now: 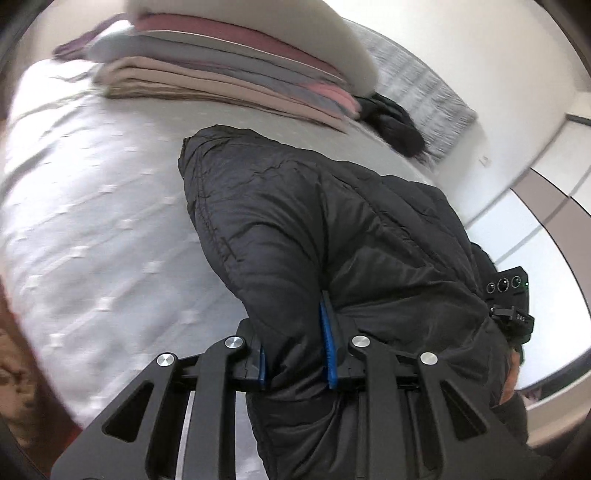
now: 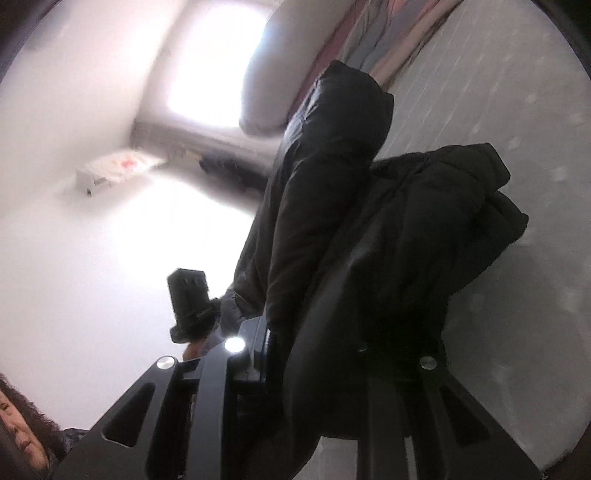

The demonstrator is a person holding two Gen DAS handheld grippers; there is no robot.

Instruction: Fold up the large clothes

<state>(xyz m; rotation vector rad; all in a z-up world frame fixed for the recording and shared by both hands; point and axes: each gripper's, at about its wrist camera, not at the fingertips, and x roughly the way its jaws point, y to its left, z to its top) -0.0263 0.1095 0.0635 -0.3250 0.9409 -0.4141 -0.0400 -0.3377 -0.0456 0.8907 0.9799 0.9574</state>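
Observation:
A black puffer jacket (image 1: 332, 229) is lifted above the white bed (image 1: 92, 229). My left gripper (image 1: 295, 350) is shut on a thick fold of the jacket, with blue pads (image 1: 327, 343) pressing the fabric. In the right wrist view the same jacket (image 2: 388, 221) hangs bunched over my right gripper (image 2: 295, 354), which is shut on it; the right finger is hidden under the fabric. The other gripper's body shows at the jacket's far edge in each view (image 1: 509, 295) (image 2: 188, 295).
A stack of folded clothes (image 1: 221, 74) in pink, grey and beige lies at the far side of the bed, under a white pillow (image 1: 258, 22). A dark garment (image 1: 391, 122) lies beside the stack. A person's face (image 2: 18, 428) shows at the lower left.

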